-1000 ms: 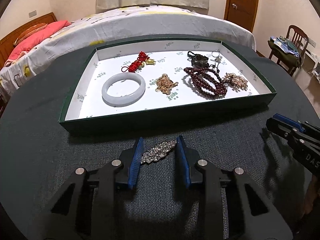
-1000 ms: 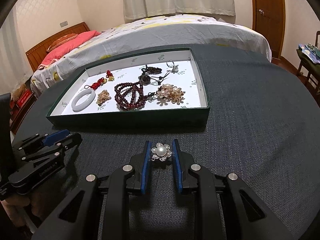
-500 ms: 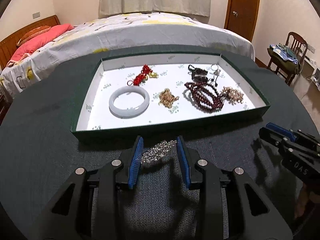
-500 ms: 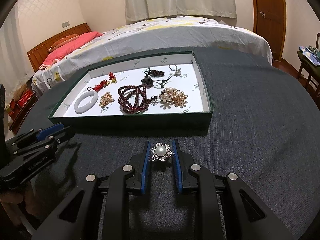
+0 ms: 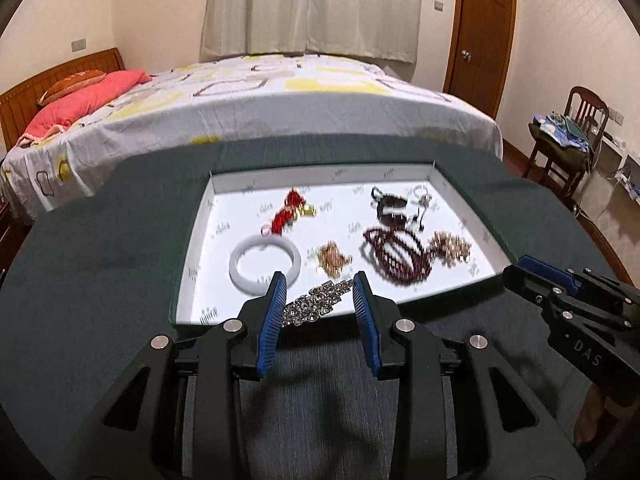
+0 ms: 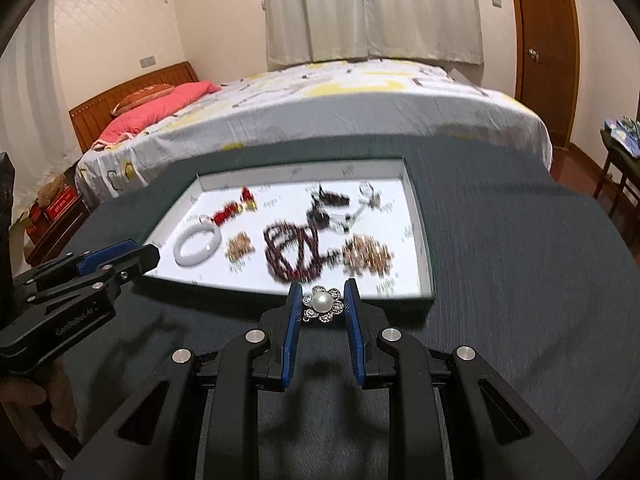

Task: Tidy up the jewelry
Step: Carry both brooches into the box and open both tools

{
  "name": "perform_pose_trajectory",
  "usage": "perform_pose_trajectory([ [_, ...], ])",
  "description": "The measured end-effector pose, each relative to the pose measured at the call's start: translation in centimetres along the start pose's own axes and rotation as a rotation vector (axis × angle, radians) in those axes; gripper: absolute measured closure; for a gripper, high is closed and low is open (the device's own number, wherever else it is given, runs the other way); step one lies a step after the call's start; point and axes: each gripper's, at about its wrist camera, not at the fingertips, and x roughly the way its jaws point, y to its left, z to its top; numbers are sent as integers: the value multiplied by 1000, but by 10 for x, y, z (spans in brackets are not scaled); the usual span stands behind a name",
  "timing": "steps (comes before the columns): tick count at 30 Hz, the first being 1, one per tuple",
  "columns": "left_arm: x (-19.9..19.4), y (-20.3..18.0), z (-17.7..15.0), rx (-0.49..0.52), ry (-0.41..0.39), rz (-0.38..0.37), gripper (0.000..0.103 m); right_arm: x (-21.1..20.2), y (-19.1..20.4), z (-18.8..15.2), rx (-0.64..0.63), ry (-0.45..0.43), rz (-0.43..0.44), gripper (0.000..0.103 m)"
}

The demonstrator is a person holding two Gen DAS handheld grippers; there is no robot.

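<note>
Left claw: we've got the rhinestone brooch pinched over the tray, though it's blurry.
Right claw: we're clamping the pearl flower brooch.

Bangle lies left of beads in the tray.

One tray, eight jewelry pieces, two grippers, one bed.

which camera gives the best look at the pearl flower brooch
The right wrist view. There the pearl flower brooch sits sharp and centred between the blue pads of the right gripper, which is shut on it at the tray's near edge. The left wrist view shows only the right gripper from the side; the brooch is not visible.
</note>
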Motion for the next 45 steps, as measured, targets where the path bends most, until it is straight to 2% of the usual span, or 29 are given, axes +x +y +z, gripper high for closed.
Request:
perform_pose_trajectory([
  [14,-8,7,62,-32,-152,-3,69,-17,12,69,-58,-168,5,81],
  [27,16,6,109,-74,-246,-11,69,8,9,116,-78,-253,0,81],
  [32,47,6,104,-75,-186,-3,69,39,-1,107,-60,-200,-15,81],
  [39,99,8,86,-71,-52,20,69,90,-14,79,-38,-70,-40,81],
  [45,124,10,78,-63,20,32,69,117,-18,66,-47,24,-49,81],
])
